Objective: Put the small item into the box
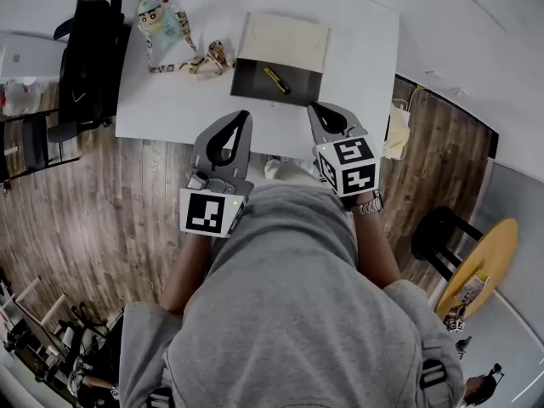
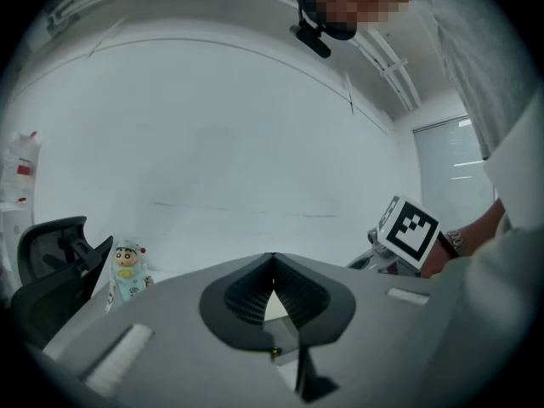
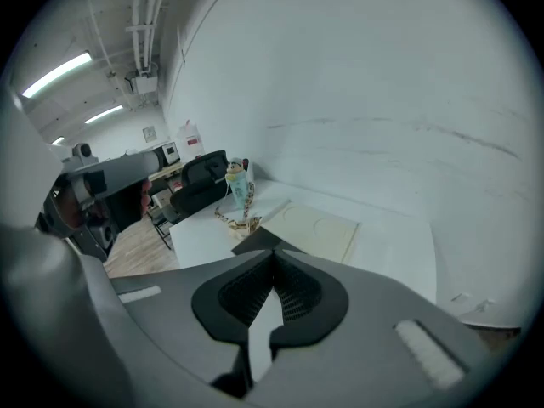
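One slim yellow item (image 1: 276,80), diagonal inside dark box (image 1: 251,87), cream lid (image 1: 285,41) open

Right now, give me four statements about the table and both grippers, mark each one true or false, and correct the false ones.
1. The box on the table is open, with a yellow item inside. True.
2. The left gripper holds the toy figure. False: its jaws are together on nothing, and the toy figure sits on the table's far left part.
3. The right gripper has its jaws together and empty. True.
4. The black chair is at the table's right side. False: in the head view the black chair is at the left edge.
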Tool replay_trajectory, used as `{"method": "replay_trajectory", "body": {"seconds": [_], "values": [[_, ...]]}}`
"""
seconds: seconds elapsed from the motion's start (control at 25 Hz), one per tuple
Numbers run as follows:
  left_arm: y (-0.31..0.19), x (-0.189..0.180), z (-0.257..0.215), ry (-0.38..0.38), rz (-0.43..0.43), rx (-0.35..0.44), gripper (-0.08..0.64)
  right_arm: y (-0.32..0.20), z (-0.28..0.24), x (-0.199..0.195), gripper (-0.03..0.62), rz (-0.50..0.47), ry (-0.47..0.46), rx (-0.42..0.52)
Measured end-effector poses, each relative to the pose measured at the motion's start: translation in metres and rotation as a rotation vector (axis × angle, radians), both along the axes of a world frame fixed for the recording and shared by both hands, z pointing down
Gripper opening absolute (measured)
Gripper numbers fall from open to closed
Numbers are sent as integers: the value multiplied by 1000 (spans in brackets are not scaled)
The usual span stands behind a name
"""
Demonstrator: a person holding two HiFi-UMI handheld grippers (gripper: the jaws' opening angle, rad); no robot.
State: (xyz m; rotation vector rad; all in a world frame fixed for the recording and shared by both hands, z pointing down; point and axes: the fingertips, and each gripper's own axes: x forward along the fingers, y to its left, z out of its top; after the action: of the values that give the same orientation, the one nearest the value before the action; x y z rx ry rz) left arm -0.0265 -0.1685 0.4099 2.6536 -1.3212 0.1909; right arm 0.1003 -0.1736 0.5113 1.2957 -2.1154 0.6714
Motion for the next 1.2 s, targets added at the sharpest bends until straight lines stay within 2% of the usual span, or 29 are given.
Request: {"method": "replay_trajectory", "body": {"seconds": [0.24,0.44,0.64,0.88,1.2], "values": [[21,1,-9,-12,-9,23,3,14,-52,-2,15,10,-34,145],[31,-11,-16,26,-80,80,3,23,-87,-3,15,8,-59,258],[37,-24,-26,36,-136,106,3,27,-121,-1,15,15,-96,343],[37,-37,-53,26,-176,177,3,34,-160,-2,15,1,-138,450],[40,-36,-72,22,-188,229,3,39,-185,4,15,7,-171,542]]}}
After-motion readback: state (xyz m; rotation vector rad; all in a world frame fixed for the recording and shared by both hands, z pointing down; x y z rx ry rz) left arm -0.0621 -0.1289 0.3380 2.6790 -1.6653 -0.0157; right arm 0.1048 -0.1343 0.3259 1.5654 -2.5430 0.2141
